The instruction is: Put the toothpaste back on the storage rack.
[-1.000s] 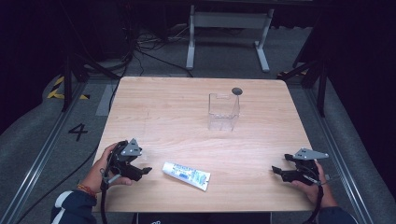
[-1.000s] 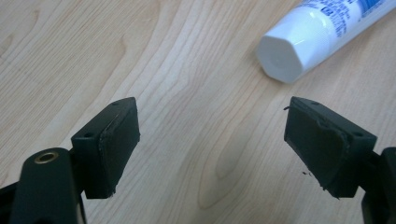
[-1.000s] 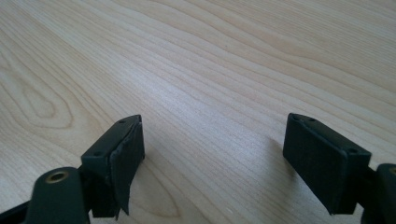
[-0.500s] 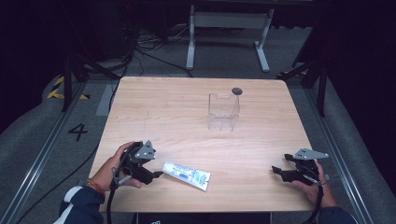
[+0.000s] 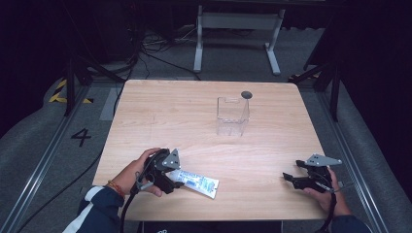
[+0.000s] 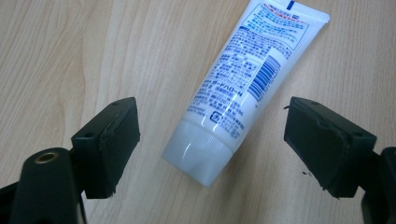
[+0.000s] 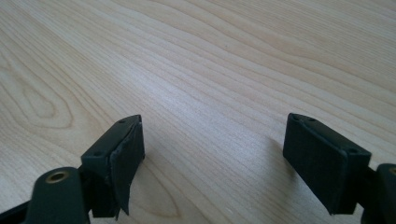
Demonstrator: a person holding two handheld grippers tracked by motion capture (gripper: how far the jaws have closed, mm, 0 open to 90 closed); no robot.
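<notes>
Light wood-grain bench [image 5: 160, 114], square with rounded corners, evenly lit from above; grain runs across its width. A small dark round mark [image 5: 246, 94] sits near the bench's far edge.

Floor [image 5: 34, 141]: grey carpet, with metal rails [image 5: 36, 167] running along the bench's left and right sides. A "4" [image 5: 80, 137] is marked on the floor at the left. Yellow-and-black hazard tape [image 5: 62, 92] lies farther back on the left.

Behind the bench: a white metal stand [image 5: 237, 29] with two legs and flat feet. Black cables [image 5: 150, 51] trail across the floor to its left. Black frame struts [image 5: 77, 77] stand at both far corners. Surroundings beyond are dark, details unreadable.
</notes>
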